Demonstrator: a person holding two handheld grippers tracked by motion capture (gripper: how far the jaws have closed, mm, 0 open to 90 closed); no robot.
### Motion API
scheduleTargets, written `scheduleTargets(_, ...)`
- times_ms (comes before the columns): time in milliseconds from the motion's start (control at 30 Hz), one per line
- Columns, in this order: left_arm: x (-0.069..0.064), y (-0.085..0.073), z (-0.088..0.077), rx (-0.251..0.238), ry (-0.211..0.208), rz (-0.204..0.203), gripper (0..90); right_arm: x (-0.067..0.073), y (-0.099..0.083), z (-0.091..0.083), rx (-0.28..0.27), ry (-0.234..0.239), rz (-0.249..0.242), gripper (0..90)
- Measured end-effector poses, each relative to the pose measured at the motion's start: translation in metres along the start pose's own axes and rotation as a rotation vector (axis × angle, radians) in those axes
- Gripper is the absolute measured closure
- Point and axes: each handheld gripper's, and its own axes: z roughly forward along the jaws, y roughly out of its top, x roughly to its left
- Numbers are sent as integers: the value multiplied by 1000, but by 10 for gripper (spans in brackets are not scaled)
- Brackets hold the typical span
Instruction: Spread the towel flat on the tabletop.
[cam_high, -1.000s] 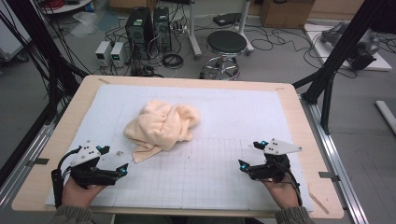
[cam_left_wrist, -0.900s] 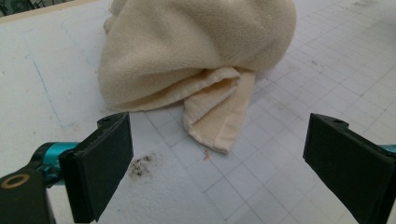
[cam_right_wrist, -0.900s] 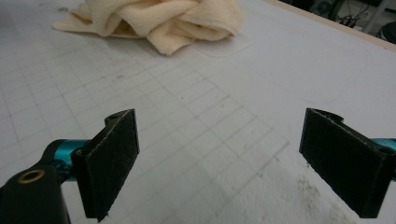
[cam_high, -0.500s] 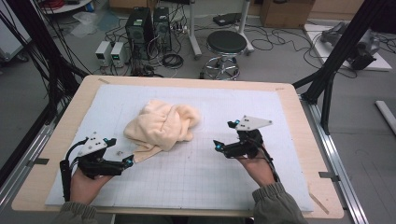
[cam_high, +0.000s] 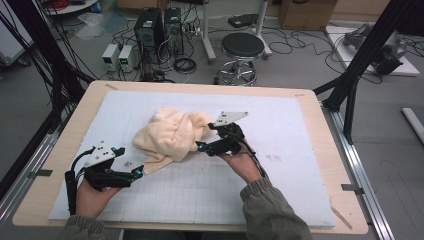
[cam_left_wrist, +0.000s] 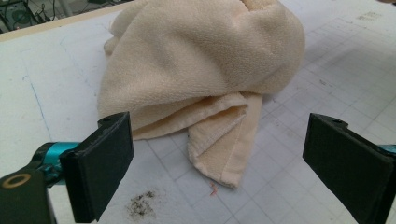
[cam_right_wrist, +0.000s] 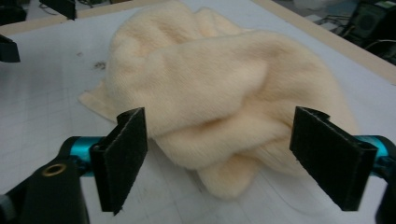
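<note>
Worktop (cam_high: 310, 165): pale wood rim with a white gridded mat over it, seen whole from the high view. Beyond its far edge, that view alone takes in the floor with a black stool (cam_high: 242, 46), computer towers (cam_high: 159, 27) and loose cables.

Towel (cam_high: 172, 136): cream terry, crumpled in a heap a little left of the worktop's middle, resting on the mat. The high view gives its outline, with one corner trailing toward the near left. The left gripper view shows that corner (cam_left_wrist: 224, 144) as a folded, hemmed flap lying flat on the grid below the main heap. The right gripper view shows the opposite side as rounded, thick folds (cam_right_wrist: 219, 107).

Right claw (cam_high: 200, 148): at the towel's right edge in the high view, held by a hand in an olive sleeve. Its jaws have just been closing a little, yet they stand wide apart; in the right gripper view the towel's folds sit between and just beyond them, and the pads do not press the cloth. Released.

Left claw (cam_high: 138, 171): near left, tips just beside the trailing corner. The left gripper view shows its jaws spread wide either side of the flap, apart from it. Released.

Dark smudge (cam_left_wrist: 140, 210): small patch on the mat by the left jaw.
</note>
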Motion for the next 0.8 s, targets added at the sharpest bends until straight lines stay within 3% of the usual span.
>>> scheduleTargets(100,1,0,-1,0,2,-1,91,6,6,27,40,34,-28,261)
scheduleTargets(233,1,-1,-2,-1,4,-1,92,9,6,44,71,50,-53,361)
scheduleTargets(400,2,-2,-1,7,-5,3,98,5,5,50,105,69,-37,677)
scheduleTargets(467,1,-2,-1,1,-4,1,99,2,6,45,110,79,-33,747)
scheduleTargets(633,0,-1,-2,0,-3,6,101,2,10,21,84,86,-50,769)
scheduleTargets(733,-2,-1,-3,-7,-2,9,102,5,9,0,81,86,-61,774)
scheduleTargets(800,-3,0,-2,-7,-7,15,103,8,3,-25,81,81,-71,774)
